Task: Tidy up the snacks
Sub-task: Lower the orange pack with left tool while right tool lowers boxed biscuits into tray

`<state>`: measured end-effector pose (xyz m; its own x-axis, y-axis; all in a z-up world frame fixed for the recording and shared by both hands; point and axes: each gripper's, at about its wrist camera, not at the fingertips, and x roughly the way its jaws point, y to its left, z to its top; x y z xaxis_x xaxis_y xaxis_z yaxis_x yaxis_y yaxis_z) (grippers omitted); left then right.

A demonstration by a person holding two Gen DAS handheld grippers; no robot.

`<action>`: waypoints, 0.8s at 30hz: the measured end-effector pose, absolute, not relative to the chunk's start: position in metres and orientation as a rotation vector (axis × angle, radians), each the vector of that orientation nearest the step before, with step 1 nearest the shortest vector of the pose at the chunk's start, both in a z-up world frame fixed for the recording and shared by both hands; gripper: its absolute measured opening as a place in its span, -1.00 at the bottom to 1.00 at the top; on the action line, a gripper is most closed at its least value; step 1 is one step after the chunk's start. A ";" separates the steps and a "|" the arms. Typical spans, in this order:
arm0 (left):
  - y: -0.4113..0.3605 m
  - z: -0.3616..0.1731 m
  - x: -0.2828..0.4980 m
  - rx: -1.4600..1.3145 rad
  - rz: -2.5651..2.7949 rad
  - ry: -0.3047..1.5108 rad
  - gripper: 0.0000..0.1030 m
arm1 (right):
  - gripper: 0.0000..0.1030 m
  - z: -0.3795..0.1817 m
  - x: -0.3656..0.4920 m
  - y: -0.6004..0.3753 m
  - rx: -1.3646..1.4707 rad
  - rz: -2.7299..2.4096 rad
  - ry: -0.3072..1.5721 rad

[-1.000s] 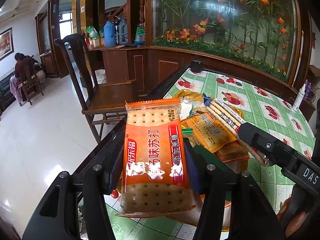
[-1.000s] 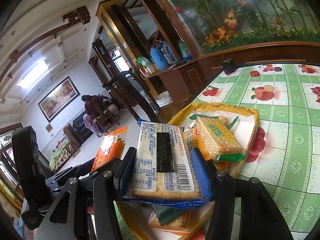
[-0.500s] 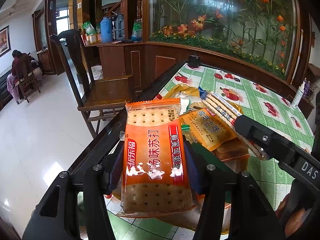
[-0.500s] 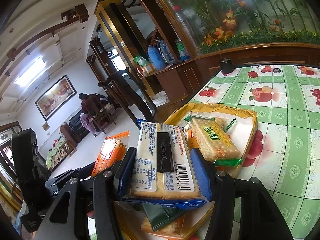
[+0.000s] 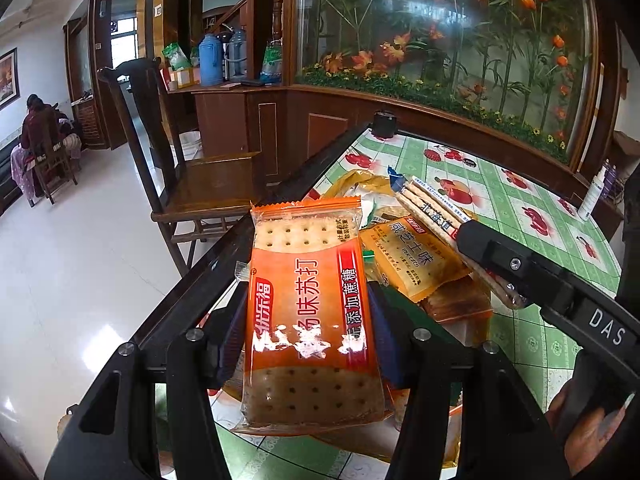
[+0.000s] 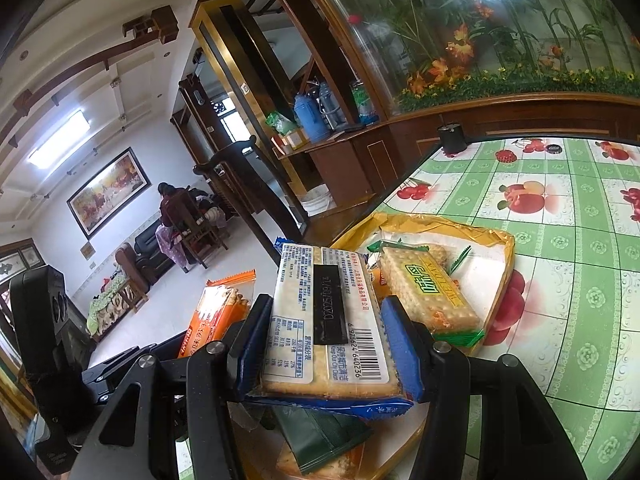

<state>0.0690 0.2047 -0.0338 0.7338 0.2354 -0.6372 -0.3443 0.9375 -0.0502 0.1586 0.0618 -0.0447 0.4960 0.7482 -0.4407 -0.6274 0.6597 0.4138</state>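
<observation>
My left gripper (image 5: 306,332) is shut on an orange soda cracker packet (image 5: 310,312), held above the table's left edge. My right gripper (image 6: 326,344) is shut on a blue-and-white cracker packet (image 6: 326,320), label side up; it shows in the left wrist view (image 5: 432,210) at the right, over the pile. Below lies a yellow tray (image 6: 496,276) with several snack packets: a green cracker packet (image 6: 430,292), a yellow cheese cracker packet (image 5: 414,260) and a dark green one (image 6: 320,432).
The table has a green tablecloth (image 6: 576,208) with fruit prints and a dark rim. A black cup (image 6: 452,138) stands at its far corner. A wooden chair (image 5: 200,184) stands left of the table. A white bottle (image 5: 594,192) is at the right.
Both grippers have drawn back and risen a little from the tray with their packets; the grips have not changed.
</observation>
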 end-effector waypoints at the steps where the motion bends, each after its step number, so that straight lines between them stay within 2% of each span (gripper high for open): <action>1: 0.205 -0.034 0.069 -0.170 0.320 0.676 0.06 | 0.10 -0.044 0.158 0.061 0.209 0.839 0.634; 24: 0.198 -0.039 0.076 -0.176 0.294 0.683 0.06 | 0.10 -0.049 0.154 0.065 0.179 0.824 0.617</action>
<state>0.0764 0.1978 -0.0387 0.7365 0.2089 -0.6434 -0.3233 0.9442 -0.0636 0.1544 0.0649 -0.0486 0.5169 0.7324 -0.4431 -0.6317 0.6757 0.3800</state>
